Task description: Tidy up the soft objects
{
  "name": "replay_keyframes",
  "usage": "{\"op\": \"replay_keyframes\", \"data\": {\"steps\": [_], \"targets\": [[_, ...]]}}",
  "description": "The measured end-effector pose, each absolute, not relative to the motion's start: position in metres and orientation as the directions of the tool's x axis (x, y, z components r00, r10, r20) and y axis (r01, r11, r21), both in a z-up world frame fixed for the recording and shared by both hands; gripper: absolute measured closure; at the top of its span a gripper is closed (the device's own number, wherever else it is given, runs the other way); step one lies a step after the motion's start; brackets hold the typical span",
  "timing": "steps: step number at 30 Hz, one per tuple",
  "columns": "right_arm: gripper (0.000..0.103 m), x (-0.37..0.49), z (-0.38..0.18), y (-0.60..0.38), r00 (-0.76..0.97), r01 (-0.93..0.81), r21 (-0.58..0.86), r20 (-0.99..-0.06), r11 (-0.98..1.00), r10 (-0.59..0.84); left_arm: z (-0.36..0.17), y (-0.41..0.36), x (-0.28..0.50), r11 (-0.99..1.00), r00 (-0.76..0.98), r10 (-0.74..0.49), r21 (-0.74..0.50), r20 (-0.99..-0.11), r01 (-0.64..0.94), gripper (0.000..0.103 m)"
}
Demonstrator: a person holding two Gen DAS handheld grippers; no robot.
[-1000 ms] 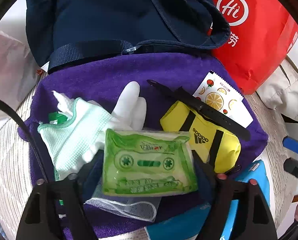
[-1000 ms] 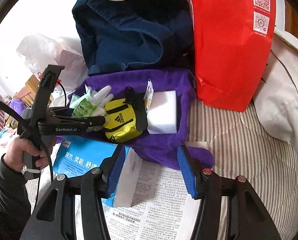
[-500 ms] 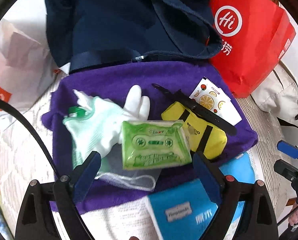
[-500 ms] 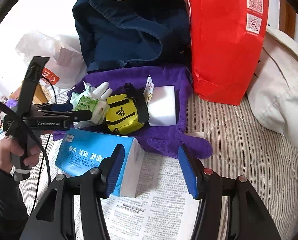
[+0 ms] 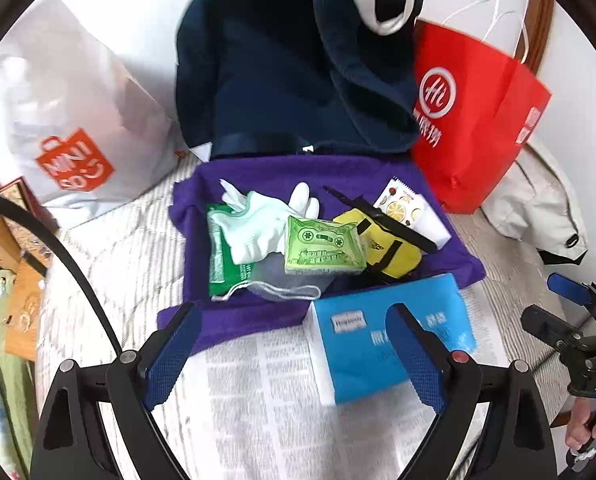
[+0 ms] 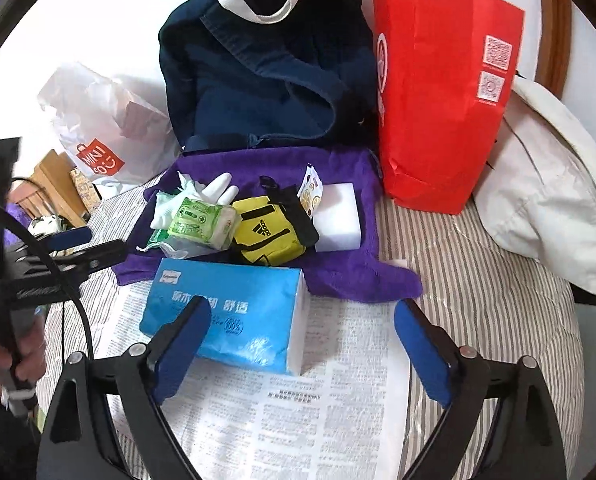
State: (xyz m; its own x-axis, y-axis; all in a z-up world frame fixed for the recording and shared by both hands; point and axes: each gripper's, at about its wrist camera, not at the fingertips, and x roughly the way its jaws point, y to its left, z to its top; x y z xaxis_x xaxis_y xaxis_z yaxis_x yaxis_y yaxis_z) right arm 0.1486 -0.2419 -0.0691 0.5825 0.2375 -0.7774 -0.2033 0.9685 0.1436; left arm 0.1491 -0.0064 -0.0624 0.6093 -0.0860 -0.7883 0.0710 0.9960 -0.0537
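Both grippers hold nothing. Left gripper [image 5: 294,344] stands wide open above the newspaper [image 5: 258,400]; right gripper [image 6: 301,344] is opening, its jaws apart over the blue tissue pack [image 6: 226,312], not pressing it. On the purple towel [image 6: 337,272] lie a green tissue packet [image 5: 323,250], a white glove [image 5: 258,224] and a yellow pouch [image 6: 266,232], touching one another.

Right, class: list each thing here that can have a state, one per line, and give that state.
Left claw: open, empty.
Right claw: jaws opening, nothing held.
Blue tissue pack: lying flat on newspaper.
Green tissue pack: resting on the pile.
Yellow pouch: closed.
Navy bag: open, slumped.
Red bag: upright.
Purple towel: spread out.
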Motion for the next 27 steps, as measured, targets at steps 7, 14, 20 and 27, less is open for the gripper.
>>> {"op": "replay_keyframes", "data": {"steps": [7, 14, 20, 27], "targets": [[0.000, 0.122, -0.057, -0.238, 0.590, -0.176, 0.098, -0.786, 0.979, 0.185, -0.038, -0.015, 0.101, 1.000, 0.668, -0.017, 0.001, -0.744, 0.027, 0.006], [0.000, 0.096, -0.042, -0.242, 0.608, -0.171, 0.054, -0.780, 0.984, 0.149, -0.023, -0.026, 0.061, 1.000, 0.701, -0.016, -0.014, -0.713, 0.009, 0.004], [0.000, 0.078, -0.029, -0.251, 0.628, -0.151, 0.042, -0.767, 0.988, 0.128, -0.014, -0.031, 0.042, 1.000, 0.706, -0.019, -0.029, -0.708, -0.002, 0.003], [0.000, 0.062, -0.022, -0.259, 0.640, -0.126, 0.055, -0.759, 0.990, 0.124, -0.007, -0.031, 0.026, 0.999, 0.719, -0.025, -0.046, -0.694, -0.010, 0.000]]}}
